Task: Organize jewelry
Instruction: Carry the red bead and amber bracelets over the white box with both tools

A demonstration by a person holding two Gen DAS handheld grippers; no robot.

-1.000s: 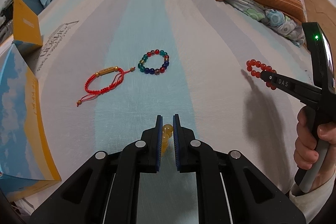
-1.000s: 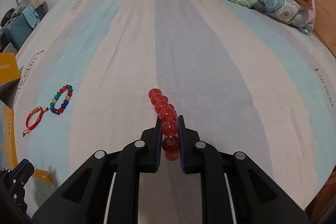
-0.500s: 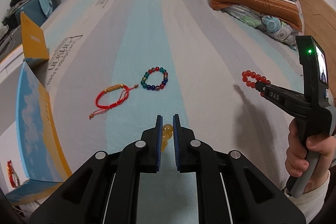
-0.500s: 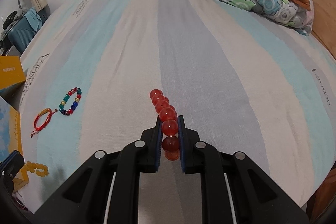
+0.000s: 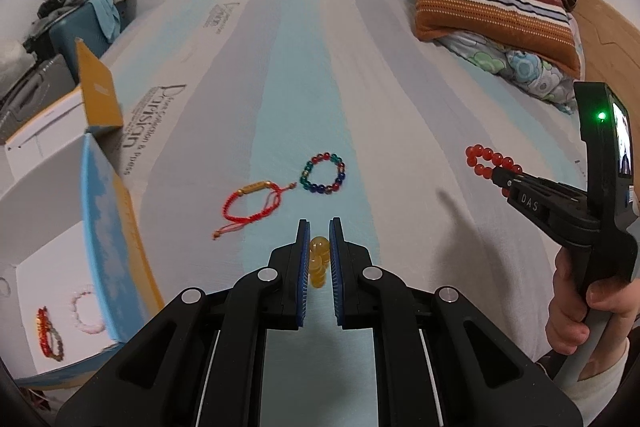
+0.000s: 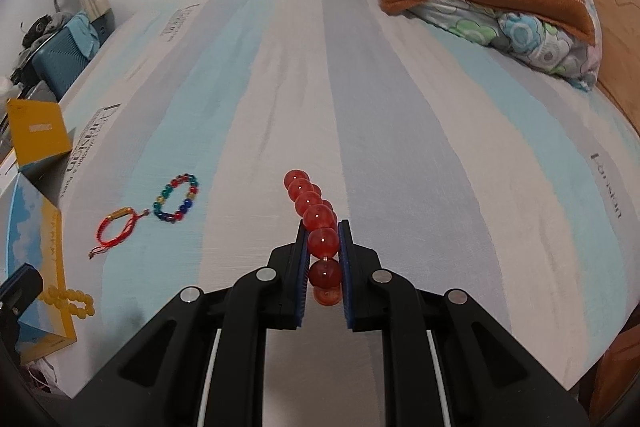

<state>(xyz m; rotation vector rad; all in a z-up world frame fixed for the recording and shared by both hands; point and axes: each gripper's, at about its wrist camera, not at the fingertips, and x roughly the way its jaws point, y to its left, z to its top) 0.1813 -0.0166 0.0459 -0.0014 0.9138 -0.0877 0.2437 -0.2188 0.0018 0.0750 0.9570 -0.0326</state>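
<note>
I am holding the yellow bead bracelet [image 5: 319,261] clamped between the jaws of my left gripper [image 5: 319,227], its loop hanging edge-on so its long axis is running straight out along my fingers. In the right wrist view the same yellow loop [image 6: 70,301] is dangling just over the near rim of the open box [image 5: 102,239], which is lying to the left of my left jaws and close beside them. That is the relation I am judging the next move by: the box is off to my left side, and my left hand is by far the nearer one to it.

My right gripper [image 6: 323,227] is gripping the red bead bracelet [image 6: 316,217], jaws closed on one bead with the rest of the string stretching forward in line with the fingers. It is well apart from the box, out over the right part of the bed [image 6: 400,107].

The multicolour bead bracelet [image 5: 323,173] and the red cord bracelet [image 5: 252,201] are lying on the bed ahead, between box and right hand [image 5: 576,307]. Two bracelets are already sitting inside the box.
</note>
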